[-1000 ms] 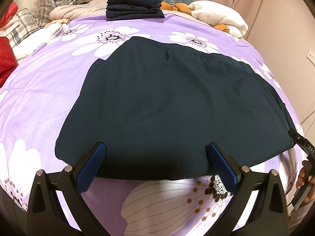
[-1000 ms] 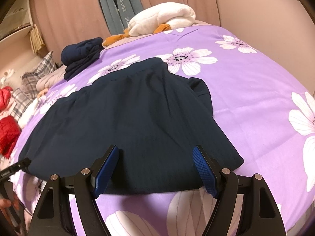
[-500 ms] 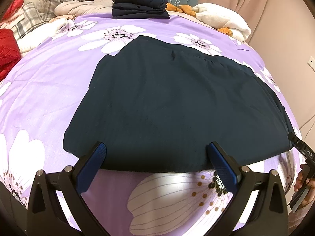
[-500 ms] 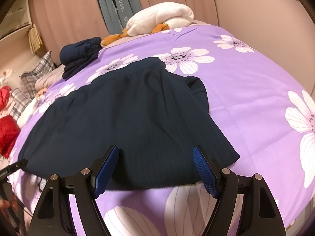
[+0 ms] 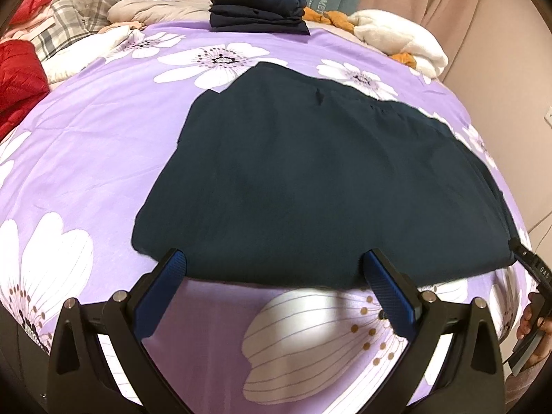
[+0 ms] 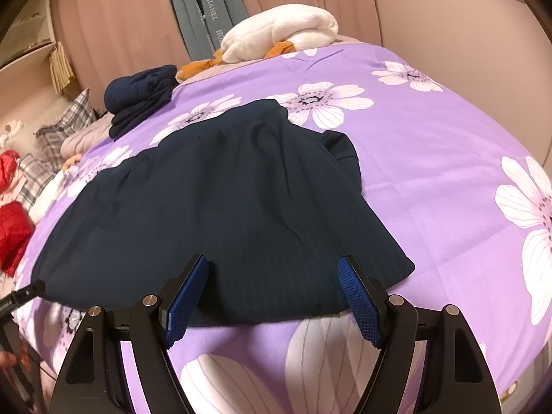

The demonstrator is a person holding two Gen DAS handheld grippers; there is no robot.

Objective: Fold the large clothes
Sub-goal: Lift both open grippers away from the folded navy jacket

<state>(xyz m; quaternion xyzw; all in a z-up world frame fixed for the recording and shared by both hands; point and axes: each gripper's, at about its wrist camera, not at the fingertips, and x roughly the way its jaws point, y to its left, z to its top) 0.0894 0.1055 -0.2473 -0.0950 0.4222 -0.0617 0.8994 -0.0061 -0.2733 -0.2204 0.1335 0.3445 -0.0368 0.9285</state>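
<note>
On the purple bedspread printed with white flowers (image 5: 103,158), a large dark navy ribbed garment (image 5: 310,179) is laid out flat, its near hem running along the edge closest to the grippers and its narrower end pointing toward the far side of the bed. It is judged to have been spread this way so that clean edges are offered for a fold. The left gripper (image 5: 277,277) is held just short of the near hem, its blue-padded fingers (image 5: 162,289) spread wide with nothing between them; the right gripper (image 6: 274,289) is held likewise, released and empty, over the same hem toward the garment's other corner. The two are placed apart (one toward each end of the hem), presumably so that both corners can be taken together. A stack of folded navy clothes (image 5: 255,10) is kept at the far side, well apart from the working area, near a white plush toy with orange feet (image 6: 279,36).
</note>
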